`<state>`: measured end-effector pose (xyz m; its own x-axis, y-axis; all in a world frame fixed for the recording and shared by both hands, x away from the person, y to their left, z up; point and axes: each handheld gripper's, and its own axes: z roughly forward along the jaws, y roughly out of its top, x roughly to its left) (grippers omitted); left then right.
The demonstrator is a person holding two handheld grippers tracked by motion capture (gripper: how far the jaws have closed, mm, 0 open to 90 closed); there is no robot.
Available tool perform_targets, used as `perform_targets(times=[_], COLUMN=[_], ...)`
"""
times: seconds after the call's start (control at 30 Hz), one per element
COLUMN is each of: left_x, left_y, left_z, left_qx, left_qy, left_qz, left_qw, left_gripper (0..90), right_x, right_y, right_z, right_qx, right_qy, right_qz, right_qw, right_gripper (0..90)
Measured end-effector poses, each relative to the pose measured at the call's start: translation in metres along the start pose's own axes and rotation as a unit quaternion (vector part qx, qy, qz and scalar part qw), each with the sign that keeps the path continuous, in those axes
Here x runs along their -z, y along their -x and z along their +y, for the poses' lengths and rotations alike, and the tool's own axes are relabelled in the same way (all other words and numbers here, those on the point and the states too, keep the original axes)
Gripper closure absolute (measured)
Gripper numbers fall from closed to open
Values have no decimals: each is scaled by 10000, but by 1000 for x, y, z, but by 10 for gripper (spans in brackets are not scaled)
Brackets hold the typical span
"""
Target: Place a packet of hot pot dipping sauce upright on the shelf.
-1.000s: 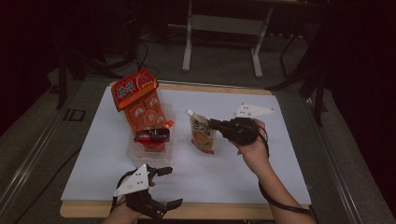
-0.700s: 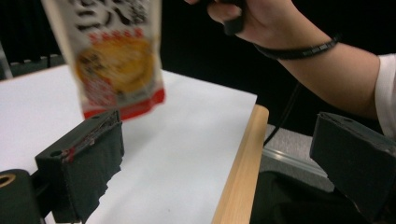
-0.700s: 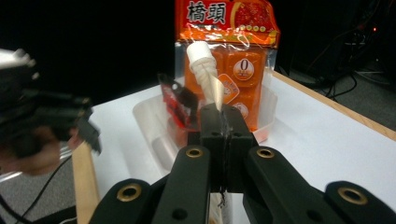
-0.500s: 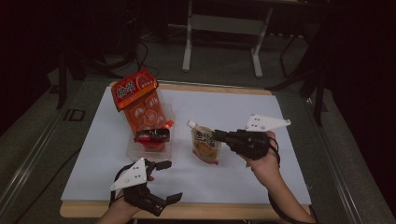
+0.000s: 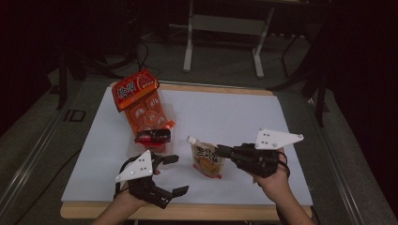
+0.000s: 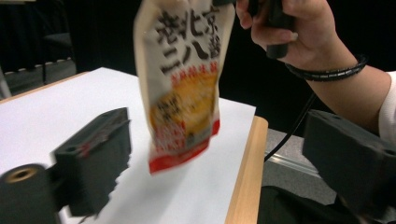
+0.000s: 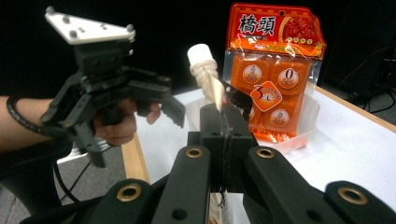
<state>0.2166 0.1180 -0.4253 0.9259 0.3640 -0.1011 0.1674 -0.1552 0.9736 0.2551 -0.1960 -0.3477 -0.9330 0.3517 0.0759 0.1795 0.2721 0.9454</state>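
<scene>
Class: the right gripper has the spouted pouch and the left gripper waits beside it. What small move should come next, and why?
Probably bring the open left gripper to the pouch. The right gripper is shut on its edge below the spout, so it hangs over the table, free for a second grip.

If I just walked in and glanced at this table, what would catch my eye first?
Probably the bright orange snack pack standing in a clear tray on the white table sheet, toward the far left. Next, the spouted pouch nearer the front, pinched at its edge by the shut right gripper and hanging clear of the table. The left gripper waits open beside it, its jaws having just been closing slightly.
</scene>
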Motion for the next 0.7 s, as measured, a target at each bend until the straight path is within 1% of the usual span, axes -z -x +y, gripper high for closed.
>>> perform_targets(times=[0.07,0.1,0.13,0.17,0.2,0.23,0.27,0.33,0.43,0.5,0.53,0.6,0.63,0.7], left_x=[-2,-3,-3,-4,-5,-6,-8,-10,-12,-13,-12,-11,-10,-9], left_y=[-1,-1,-1,0,0,0,1,1,-1,-2,-2,-4,-6,-7], left_z=[3,5,7,8,10,11,13,15,17,18,19,19,18,19], left_qx=[-7,-46,-55,-60,-91,-122,-137,-169,-196,-206,-244,-183,-208,-231], left_qy=[39,51,83,115,132,153,169,158,90,69,33,33,11,8], left_qz=[-87,-107,-204,-261,-296,-390,-411,-404,-301,-291,-222,-237,-163,-145], left_qw=[10000,9999,9997,9996,9994,9990,9989,9989,9993,9993,9995,9995,9997,9996], left_gripper=[147,152,203,263,311,311,342,344,380,381,381,369,360,360], right_x=[2,2,3,3,3,3,3,2,2,2,3,5,7,8], right_y=[-4,-6,-8,-10,-12,-12,-13,-14,-16,-16,-16,-15,-15,-14], right_z=[-1,-2,-3,-3,-5,-5,-5,-6,-8,-8,-9,-9,-9,-9], right_qx=[1,-3,29,35,45,45,52,56,41,42,30,-2,-36,-30], right_qy=[-10,-3,-11,-12,-30,-30,-24,-35,-34,-15,-9,32,65,76], right_qz=[69,98,107,113,169,169,180,233,251,249,251,246,236,242], right_qw=[10000,10000,9999,9999,9998,9998,9998,9997,9997,9997,9997,9997,9997,9997], right_gripper=[897,897,897,897,897,897,897,897,897,897,897,897,897,897])
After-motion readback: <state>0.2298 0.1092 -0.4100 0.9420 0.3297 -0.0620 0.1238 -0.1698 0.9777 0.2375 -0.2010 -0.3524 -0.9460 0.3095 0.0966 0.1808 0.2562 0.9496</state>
